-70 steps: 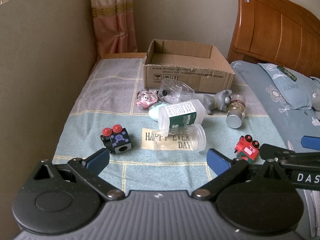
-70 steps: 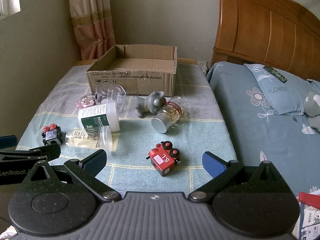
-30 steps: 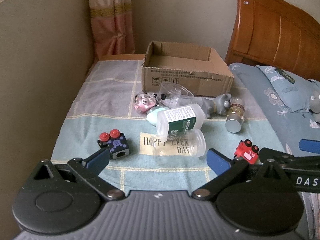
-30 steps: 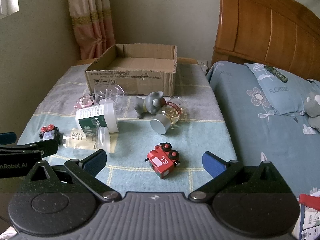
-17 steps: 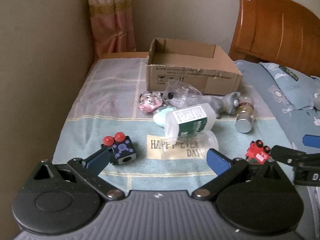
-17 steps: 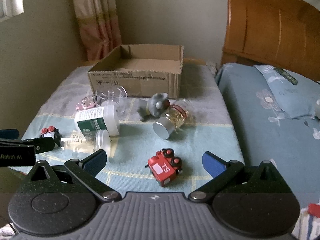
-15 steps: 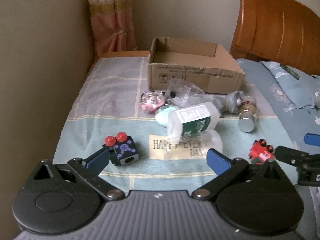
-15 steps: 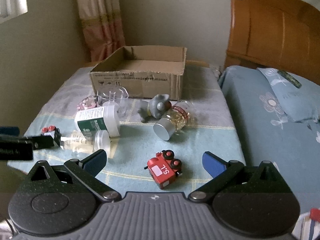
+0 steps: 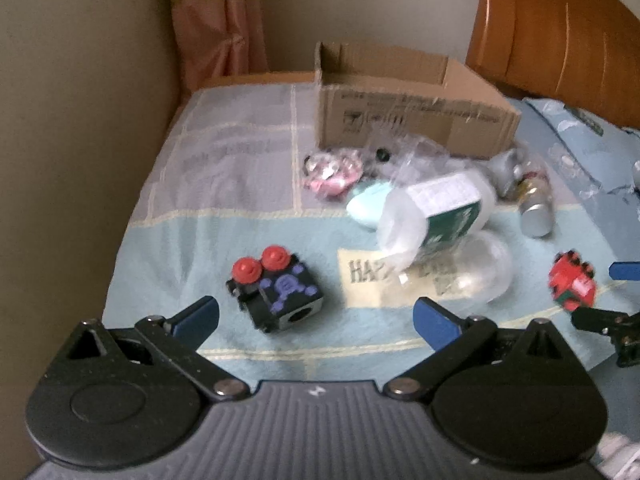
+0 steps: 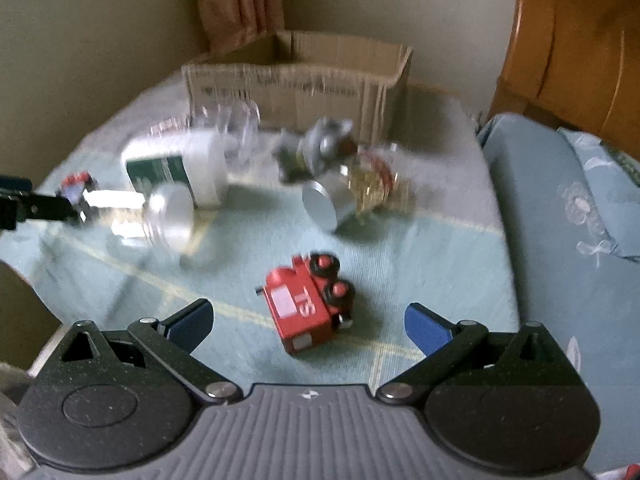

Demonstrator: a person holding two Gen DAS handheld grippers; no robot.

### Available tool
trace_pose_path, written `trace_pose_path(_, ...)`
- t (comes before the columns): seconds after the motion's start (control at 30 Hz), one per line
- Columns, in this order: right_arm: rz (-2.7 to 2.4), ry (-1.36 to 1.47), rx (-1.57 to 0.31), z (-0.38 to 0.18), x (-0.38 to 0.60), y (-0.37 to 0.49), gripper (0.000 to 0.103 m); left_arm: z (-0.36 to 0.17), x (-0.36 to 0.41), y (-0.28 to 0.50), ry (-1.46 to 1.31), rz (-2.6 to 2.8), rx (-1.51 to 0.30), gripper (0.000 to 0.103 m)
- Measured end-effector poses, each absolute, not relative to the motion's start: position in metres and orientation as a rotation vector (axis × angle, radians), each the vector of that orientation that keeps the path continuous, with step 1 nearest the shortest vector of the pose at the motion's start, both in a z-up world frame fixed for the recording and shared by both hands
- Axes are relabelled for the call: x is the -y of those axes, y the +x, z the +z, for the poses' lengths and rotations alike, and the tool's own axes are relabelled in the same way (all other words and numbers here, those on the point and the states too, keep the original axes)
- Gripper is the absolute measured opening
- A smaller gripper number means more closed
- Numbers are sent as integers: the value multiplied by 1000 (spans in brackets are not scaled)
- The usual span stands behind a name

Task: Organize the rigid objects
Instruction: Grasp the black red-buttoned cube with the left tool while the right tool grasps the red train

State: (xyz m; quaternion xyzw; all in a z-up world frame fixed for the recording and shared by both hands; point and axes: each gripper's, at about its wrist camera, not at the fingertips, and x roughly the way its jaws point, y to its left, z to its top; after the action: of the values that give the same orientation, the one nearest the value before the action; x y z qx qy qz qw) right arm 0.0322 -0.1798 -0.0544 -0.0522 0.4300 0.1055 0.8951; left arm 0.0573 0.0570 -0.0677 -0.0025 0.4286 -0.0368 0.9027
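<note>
My left gripper (image 9: 316,316) is open and empty, with a black toy car with red wheels (image 9: 276,286) lying just ahead between its fingers. My right gripper (image 10: 308,322) is open and empty, with a red toy train (image 10: 310,300) just ahead between its fingers. Further back lie a white bottle with a green label (image 9: 436,210), a clear jar (image 9: 476,270), a silver-capped glass jar (image 10: 352,192), a grey figurine (image 10: 320,148) and a pink toy (image 9: 330,170). An open cardboard box (image 9: 408,100) stands behind them.
The things lie on a blue and grey checked bed cover (image 9: 224,184). A beige wall (image 9: 72,120) runs along the left. A wooden headboard (image 10: 580,60) and a floral pillow (image 10: 600,184) are at the right. A curtain (image 9: 220,20) hangs in the far corner.
Both grippers have moved forward and down toward the bed. The black car and the red train now sit larger and closer between the open fingers. Nothing on the bed has moved.
</note>
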Motion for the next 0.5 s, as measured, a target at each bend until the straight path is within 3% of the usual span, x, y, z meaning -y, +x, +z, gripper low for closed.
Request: trace_pose_path(0.5, 182, -116, -938, -78, 189, 61, 103, -102, -66, 92, -13, -40, -951, 102)
